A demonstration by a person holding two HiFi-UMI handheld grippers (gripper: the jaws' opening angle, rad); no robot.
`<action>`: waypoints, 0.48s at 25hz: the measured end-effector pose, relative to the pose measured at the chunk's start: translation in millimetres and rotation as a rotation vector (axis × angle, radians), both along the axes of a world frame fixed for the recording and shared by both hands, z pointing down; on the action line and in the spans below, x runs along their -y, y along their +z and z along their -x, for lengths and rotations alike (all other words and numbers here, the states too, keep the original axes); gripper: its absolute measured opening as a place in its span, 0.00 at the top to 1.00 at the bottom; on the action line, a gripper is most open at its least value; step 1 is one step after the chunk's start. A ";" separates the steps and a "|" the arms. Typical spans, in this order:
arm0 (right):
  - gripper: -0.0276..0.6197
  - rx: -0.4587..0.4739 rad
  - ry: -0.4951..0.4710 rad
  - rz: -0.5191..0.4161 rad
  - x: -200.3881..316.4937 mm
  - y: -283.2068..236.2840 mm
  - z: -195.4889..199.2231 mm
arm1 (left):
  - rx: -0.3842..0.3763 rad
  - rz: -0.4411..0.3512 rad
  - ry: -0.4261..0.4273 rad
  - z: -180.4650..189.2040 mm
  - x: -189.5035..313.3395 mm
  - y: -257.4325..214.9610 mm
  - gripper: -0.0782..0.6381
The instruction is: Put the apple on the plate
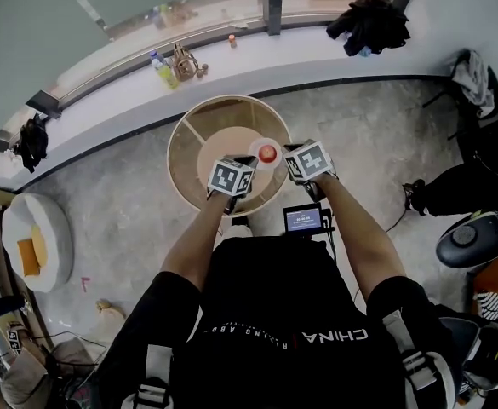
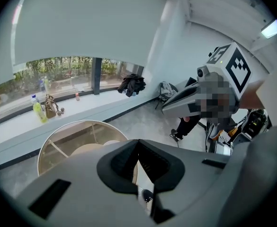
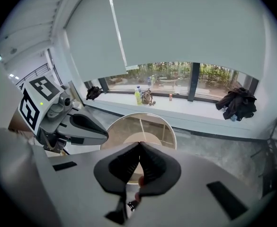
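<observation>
1. The only words I can read are on my black shirt (image 1: 257, 313). White letters spell "CHINA", upside down in the head view, and the smaller line beside them is too fine to read. The small screen (image 1: 304, 220) at my waist glows blue, but its print is too small. The yellow bottle (image 1: 165, 71) on the window ledge (image 1: 104, 100) shows no readable label.
2. Only the head view shows the apple (image 1: 268, 152) and the plate (image 1: 254, 146) plainly. Neither gripper view shows them clearly.
3. The left gripper view shows my left gripper (image 2: 138, 142) with its jaws closed tip to tip and nothing between them. My other gripper stands side-on at the right of that view, with its black-and-white marker cube on top.
4. The right gripper view shows my right gripper (image 3: 139, 144) with its jaws also pressed together and empty. A small reddish patch shows through the gap behind the pads, and I cannot tell what it is.
5. Both gripper views show the ledge level on, with trees behind the glass. The head view shows it from above, with a brown bag (image 1: 185, 62) and a heap of black clothing (image 1: 369, 24) on it.
6. The apple is small, round and red. It sits on the pale plate on the round glass table (image 1: 179, 135), just ahead of my two marker cubes and between them.
</observation>
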State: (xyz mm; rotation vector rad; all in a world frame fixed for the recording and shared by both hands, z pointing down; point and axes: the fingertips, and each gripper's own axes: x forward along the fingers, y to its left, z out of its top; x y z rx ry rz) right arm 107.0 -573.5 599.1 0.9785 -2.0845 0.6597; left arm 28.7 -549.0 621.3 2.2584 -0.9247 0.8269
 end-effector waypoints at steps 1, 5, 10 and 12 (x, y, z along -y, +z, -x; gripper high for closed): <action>0.91 0.001 -0.002 -0.003 -5.5 -1.2 -5.0 | 0.004 -0.001 -0.005 -3.4 -6.4 -0.8 0.87; 0.91 0.017 -0.020 0.017 -31.4 2.3 -27.2 | 0.060 0.014 0.004 -21.5 -37.2 5.4 0.87; 0.91 0.024 -0.036 0.028 -72.4 3.3 -35.7 | 0.084 0.010 0.017 -29.7 -82.2 -1.9 0.87; 0.91 0.029 -0.028 0.025 -93.8 0.6 -31.3 | 0.095 0.013 0.023 -22.8 -104.8 1.1 0.87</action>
